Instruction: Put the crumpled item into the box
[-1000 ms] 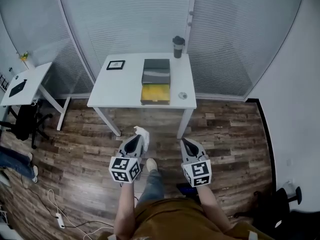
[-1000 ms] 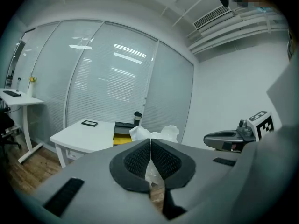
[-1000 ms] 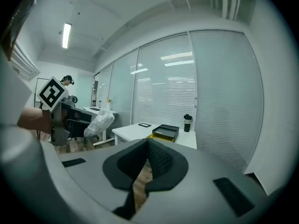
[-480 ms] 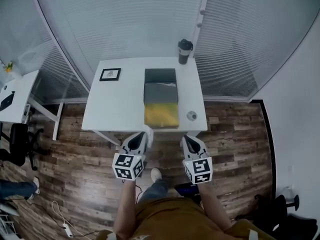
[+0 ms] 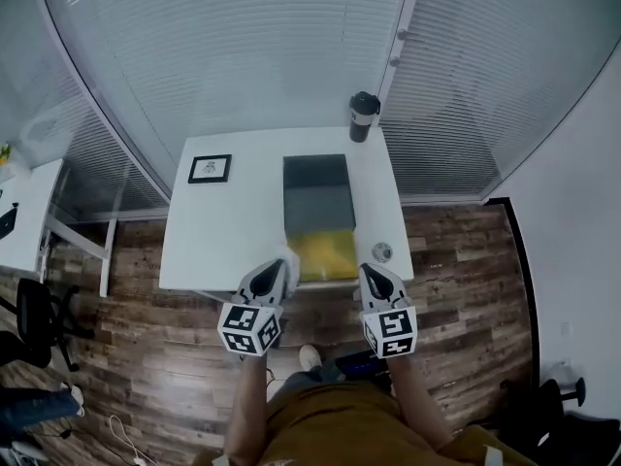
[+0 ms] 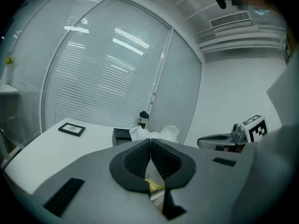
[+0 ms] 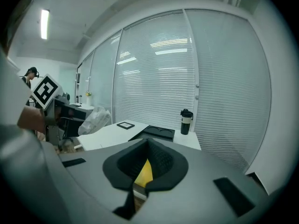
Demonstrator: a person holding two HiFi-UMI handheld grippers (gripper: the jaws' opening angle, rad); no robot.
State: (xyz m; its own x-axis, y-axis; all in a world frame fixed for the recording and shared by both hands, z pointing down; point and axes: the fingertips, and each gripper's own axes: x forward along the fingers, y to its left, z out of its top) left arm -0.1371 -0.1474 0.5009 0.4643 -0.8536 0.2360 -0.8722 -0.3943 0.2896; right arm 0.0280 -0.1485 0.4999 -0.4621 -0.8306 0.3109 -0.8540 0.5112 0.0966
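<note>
No legible brand or lettering anywhere; the only print is the black-and-white square marker pattern on each gripper's cube, and the picture in the small black-framed picture [image 5: 210, 168] is too small to read. Left gripper [image 5: 275, 272] [image 6: 150, 141]: jaws pressed together, pinching the crumpled white item [image 5: 288, 259] [image 6: 159, 133], thin and translucent-looking, which bunches out beyond the tips. Held in the air over the near edge of the white rectangular surface [image 5: 223, 231], just left of the near end of the long dark grey box [image 5: 315, 197]; not in the box. The box lies lengthwise down the middle-right of the surface; its near section is yellow [image 5: 328, 250], and the far dark part shows round recesses in the right gripper view [image 7: 158, 132]. Right gripper [image 5: 371, 272] [image 7: 147, 141]: jaws closed tip to tip with nothing between them, the yellow of the box showing through the gap lower down; it hangs at the near edge of the surface, right of the yellow section. Small round silver object [image 5: 382, 251] lies on the surface just right of the yellow section. Dark lidded tumbler [image 5: 363, 116] [image 7: 186, 122] stands upright at the far right corner. The framed picture lies flat, far left, well apart from the box. Wood-plank floor [image 5: 466, 289] below.
</note>
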